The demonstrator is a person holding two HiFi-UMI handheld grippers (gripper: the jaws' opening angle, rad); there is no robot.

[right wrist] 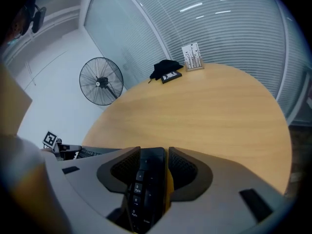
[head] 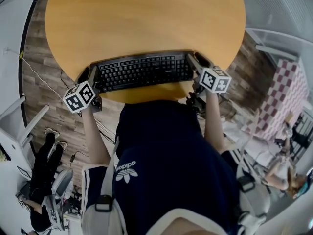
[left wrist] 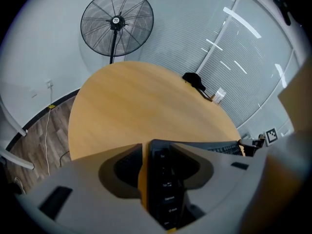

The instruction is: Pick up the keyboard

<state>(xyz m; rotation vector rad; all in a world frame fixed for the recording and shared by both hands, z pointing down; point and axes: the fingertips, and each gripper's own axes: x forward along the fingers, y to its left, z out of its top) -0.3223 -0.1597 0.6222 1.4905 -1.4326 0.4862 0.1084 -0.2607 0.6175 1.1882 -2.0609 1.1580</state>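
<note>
Head view steeply down over table (head: 146, 18), gripper views close along keyboard (left wrist: 165, 189) ends (all share that table)

Below me is a round table (head: 146, 18) with a plain orange-wood top. A black keyboard (head: 142, 71) lies flat on it along the near edge, right in front of me, its long side following that edge. Well apart from it, at the far rim, sit a small black bundle (right wrist: 165, 68) and, just beside that, a white upright stand (right wrist: 192, 56)
</note>
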